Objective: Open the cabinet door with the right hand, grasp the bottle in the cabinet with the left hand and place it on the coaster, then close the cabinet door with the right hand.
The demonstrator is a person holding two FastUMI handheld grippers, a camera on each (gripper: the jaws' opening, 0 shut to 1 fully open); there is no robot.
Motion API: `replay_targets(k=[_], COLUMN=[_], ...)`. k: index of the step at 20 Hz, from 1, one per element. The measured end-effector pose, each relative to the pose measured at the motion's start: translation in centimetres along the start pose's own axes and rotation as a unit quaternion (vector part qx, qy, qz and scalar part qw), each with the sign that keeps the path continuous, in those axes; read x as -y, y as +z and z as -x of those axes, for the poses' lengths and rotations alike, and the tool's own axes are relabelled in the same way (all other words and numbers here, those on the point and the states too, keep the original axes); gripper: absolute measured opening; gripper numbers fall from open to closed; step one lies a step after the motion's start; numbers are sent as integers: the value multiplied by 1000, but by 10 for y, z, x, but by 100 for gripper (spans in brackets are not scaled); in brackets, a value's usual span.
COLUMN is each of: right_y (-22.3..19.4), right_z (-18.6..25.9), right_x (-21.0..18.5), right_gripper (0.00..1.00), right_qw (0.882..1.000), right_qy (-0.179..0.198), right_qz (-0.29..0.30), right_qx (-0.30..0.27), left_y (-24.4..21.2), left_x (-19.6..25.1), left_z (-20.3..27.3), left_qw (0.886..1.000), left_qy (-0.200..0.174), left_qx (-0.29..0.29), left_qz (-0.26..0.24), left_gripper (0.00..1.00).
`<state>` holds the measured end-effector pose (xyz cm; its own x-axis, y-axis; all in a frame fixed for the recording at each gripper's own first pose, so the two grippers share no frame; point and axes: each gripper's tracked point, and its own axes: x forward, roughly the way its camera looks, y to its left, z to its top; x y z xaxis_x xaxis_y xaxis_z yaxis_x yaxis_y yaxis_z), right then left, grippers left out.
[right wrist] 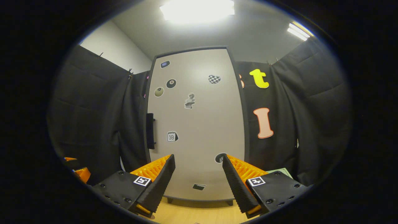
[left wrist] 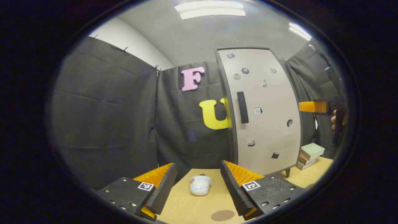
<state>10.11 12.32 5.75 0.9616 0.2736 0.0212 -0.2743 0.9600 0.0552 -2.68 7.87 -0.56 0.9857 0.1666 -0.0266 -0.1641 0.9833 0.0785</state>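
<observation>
Progress: nothing of the task looks done; the cabinet door (right wrist: 196, 124) is closed, so opening it, moving the bottle and closing up again are all left.
Door: upright, long axis vertical, its face toward both cameras; stickers dot it.
Handle (left wrist: 242, 107): a dark vertical bar near the door's left edge, as seen in both views, so the right tongs would have to reach to that side.
Bottle: presumably behind the closed door; its pose cannot be told.
Coaster (left wrist: 222, 215): a round brown disc flat on the counter (left wrist: 186, 205), just ahead of the left tongs.
Left tongs (left wrist: 198, 186): spread, empty, low over the counter, facing the cabinet from its left.
Right tongs (right wrist: 199, 180): spread, empty, facing the door square on, apart from it.
Other things: a small white object (left wrist: 200, 184) lying on the counter; books (left wrist: 311, 155) stacked beside the cabinet.
</observation>
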Motion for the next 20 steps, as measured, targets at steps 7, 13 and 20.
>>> replay_targets(k=[7, 13, 20], right_y=[12, 22, 13], right_z=[-62, -106, -152], right_x=[-67, -113, -145], right_gripper=[96, 97, 96], right_qw=[999, 999, 999], right_qy=[44, 53, 32], right_qz=[0, 11, 24], right_qx=[-4, 3, -17], left_y=[-30, -56, -69], left_x=[-77, -130, -190], left_z=[22, 41, 66], left_qw=[997, 993, 986], left_qy=[69, 110, 151], left_qx=[-27, -50, -66], left_qz=[-7, -7, -13], left_gripper=[85, 85, 85])
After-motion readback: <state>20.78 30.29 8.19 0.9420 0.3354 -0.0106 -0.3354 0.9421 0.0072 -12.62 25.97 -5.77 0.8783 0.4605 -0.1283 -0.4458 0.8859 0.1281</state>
